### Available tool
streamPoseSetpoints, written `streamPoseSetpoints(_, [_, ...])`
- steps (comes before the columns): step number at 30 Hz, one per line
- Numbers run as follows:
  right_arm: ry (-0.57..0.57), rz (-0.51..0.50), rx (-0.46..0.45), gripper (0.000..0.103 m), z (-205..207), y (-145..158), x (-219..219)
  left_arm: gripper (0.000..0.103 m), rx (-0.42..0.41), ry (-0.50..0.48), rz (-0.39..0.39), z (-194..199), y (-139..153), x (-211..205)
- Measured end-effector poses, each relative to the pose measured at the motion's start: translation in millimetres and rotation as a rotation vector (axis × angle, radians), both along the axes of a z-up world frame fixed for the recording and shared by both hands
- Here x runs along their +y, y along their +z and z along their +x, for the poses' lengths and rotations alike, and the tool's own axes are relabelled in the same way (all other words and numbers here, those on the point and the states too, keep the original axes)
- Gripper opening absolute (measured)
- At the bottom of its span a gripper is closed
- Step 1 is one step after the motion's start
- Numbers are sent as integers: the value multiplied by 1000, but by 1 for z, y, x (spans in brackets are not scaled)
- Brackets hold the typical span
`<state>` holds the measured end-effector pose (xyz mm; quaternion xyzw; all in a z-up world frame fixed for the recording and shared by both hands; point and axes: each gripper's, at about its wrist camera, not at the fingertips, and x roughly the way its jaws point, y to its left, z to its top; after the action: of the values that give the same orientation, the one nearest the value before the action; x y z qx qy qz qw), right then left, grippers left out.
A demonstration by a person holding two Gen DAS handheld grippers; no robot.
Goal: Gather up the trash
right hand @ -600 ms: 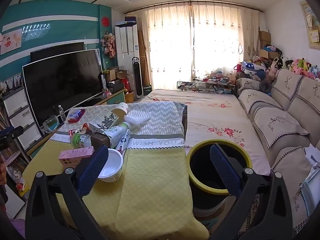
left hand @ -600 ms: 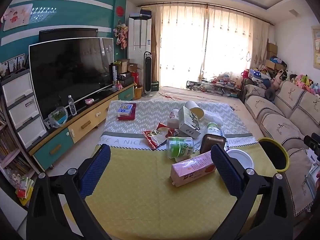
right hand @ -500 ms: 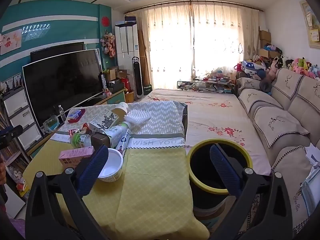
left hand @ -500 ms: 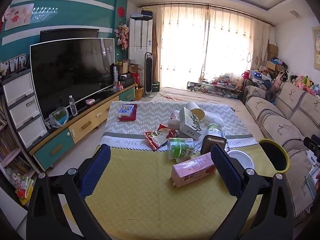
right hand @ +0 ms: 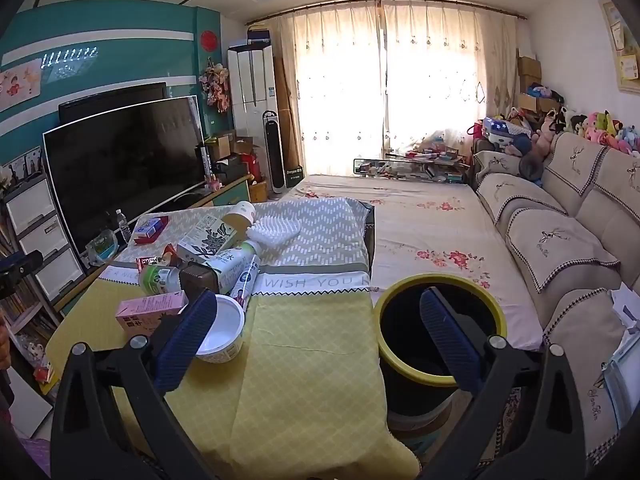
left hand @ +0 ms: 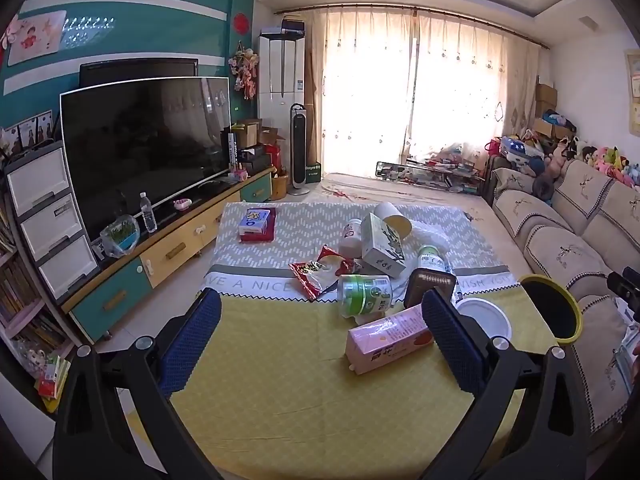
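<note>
A heap of trash is seen on the bench [left hand: 280, 380], which is covered by a yellow and grey cloth. Nearest lies a pink carton [left hand: 388, 338] on its side, with a white bowl [left hand: 486, 318] just beside it. Behind these are found a green-labelled can [left hand: 364, 294] on its side, a brown box [left hand: 430, 286], a red snack bag [left hand: 320, 270], a pale box with leaf print [left hand: 382, 246], a white bottle [left hand: 350, 236] and a tipped paper cup [left hand: 394, 218]. A blue and red packet [left hand: 258, 224] is set well apart at the far left. A black bin with a yellow rim [right hand: 440, 320] stands on the floor just beside the bench's right edge.

The left gripper [left hand: 320, 342] is held above the near part of the bench with its blue-padded fingers [left hand: 192, 344] spread wide and nothing between them; the pink carton lies just ahead, near the right-hand finger, untouched. The right gripper [right hand: 320, 344] is likewise spread wide and empty: the white bowl [right hand: 222, 330] sits by its left-hand finger [right hand: 184, 346], and the bin is seen behind the other finger.
</note>
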<state>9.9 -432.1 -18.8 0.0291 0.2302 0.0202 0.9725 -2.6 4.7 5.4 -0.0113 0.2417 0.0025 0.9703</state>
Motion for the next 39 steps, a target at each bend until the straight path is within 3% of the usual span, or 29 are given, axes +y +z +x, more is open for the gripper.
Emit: streamPoseSetpoints(39, [-5,17,19,97,10,-15,-4,99,13,-2,15,4,-5,-1])
